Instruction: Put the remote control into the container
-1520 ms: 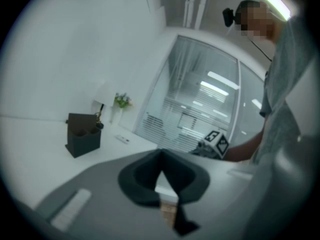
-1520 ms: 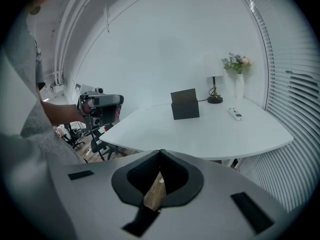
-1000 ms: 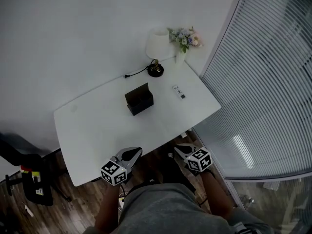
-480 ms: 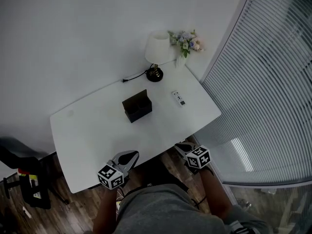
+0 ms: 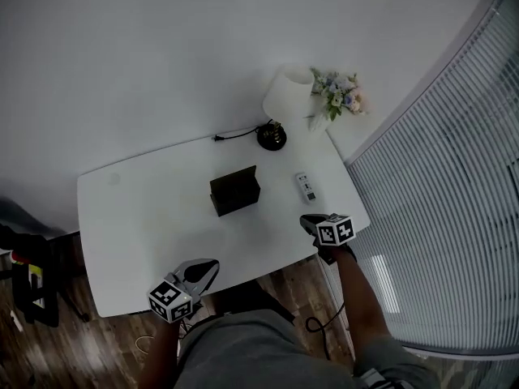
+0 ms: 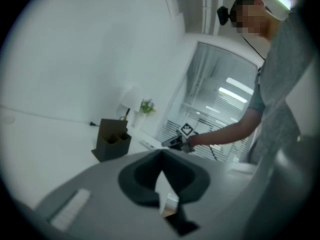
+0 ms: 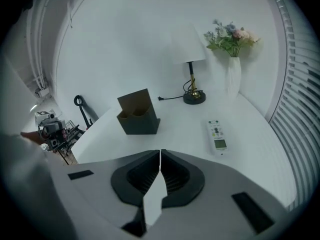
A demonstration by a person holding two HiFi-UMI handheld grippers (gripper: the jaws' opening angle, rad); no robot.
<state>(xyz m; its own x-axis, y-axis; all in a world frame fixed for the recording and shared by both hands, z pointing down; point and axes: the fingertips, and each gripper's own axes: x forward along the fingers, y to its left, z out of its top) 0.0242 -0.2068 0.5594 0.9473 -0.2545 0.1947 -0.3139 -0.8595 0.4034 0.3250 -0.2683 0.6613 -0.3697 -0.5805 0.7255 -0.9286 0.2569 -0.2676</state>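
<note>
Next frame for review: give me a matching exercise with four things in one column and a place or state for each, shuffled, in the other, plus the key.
Things
1. remote control
2. container
3. lamp
4. right gripper

Places or states
A. jaws together, nothing held
B. at the far edge, beside the flower vase
C. white, lying flat on the table
D. dark, open-topped, mid-table

Pairs: 1-C, 2-D, 3-B, 4-A

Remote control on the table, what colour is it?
The remote control is white. The right gripper view shows it best.
</note>
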